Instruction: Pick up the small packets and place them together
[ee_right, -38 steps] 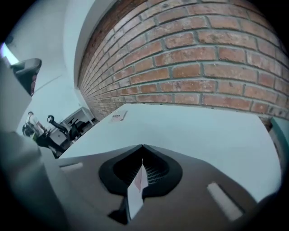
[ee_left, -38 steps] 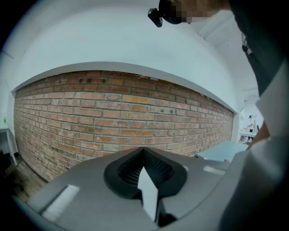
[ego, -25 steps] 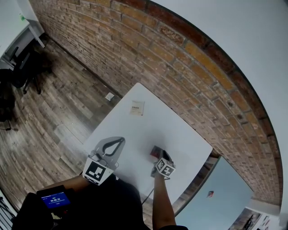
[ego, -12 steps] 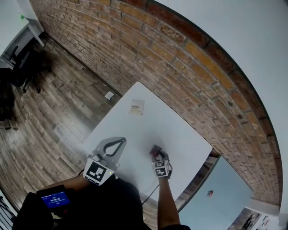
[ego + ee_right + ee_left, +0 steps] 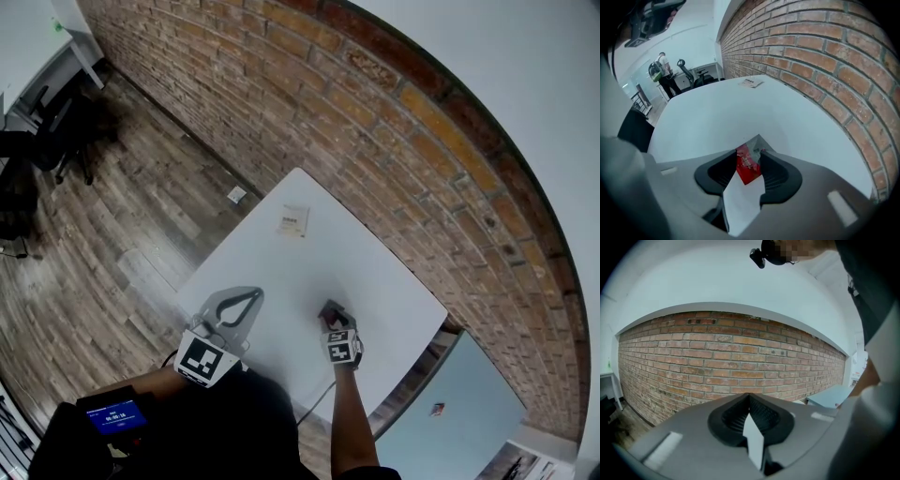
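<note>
A red and silver small packet [image 5: 746, 168] lies on the white table [image 5: 375, 272], near its right side. My right gripper [image 5: 749, 153] stands around it with the jaws parted, the packet between them and resting on the table. In the head view the same gripper [image 5: 330, 313] points at the packet [image 5: 324, 310]. A white small packet [image 5: 293, 220] lies alone near the far left corner, also seen far off as the white packet [image 5: 750, 82]. My left gripper [image 5: 253, 293] hovers at the near table edge, shut and empty, its tips meeting [image 5: 749, 395].
A brick wall [image 5: 394, 122] runs along the table's far side. Wooden floor [image 5: 112, 216] lies to the left, with dark chairs [image 5: 47, 141] at the far left. A pale blue panel [image 5: 469, 394] sits below right. A person [image 5: 662, 68] stands far off by desks.
The right gripper's jaws have spread apart and let go of the red packet, which now rests on the table. The left gripper has stayed where it was.
</note>
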### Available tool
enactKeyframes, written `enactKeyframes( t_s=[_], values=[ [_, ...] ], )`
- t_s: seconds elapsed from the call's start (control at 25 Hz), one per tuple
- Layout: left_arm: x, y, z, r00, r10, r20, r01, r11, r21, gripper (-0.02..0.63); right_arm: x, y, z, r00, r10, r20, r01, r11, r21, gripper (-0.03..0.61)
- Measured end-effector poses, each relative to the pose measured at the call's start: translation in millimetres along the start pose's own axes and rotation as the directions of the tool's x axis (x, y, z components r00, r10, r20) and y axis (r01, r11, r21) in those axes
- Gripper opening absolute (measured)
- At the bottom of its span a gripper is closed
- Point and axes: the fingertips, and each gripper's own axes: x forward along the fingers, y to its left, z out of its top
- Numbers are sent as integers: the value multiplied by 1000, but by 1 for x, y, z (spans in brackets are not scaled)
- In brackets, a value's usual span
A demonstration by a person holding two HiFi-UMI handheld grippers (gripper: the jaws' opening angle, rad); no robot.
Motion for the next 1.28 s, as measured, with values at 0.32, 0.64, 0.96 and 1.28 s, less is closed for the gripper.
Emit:
enactKeyframes(
  t_s=[0.32,0.64,0.96,1.28],
  values=[
    [1,4,0,1000,13,-4,-13,1000,1,0,-2,-12,0,998,-6,59,-11,961,277,163],
    [2,-3,2,1000,10,-2,-10,1000,10,0,-4,-7,1,999,21,48,-30,980,197,163],
    [-2,-10,6,999,32,14,-32,999,1,0,-26,-7,13,995,7,99,-16,996,93,169],
    [6,-50,13,998,33,47,-35,999,21,0,-58,-2,11,975,66,214,-101,982,158,163]
  ],
)
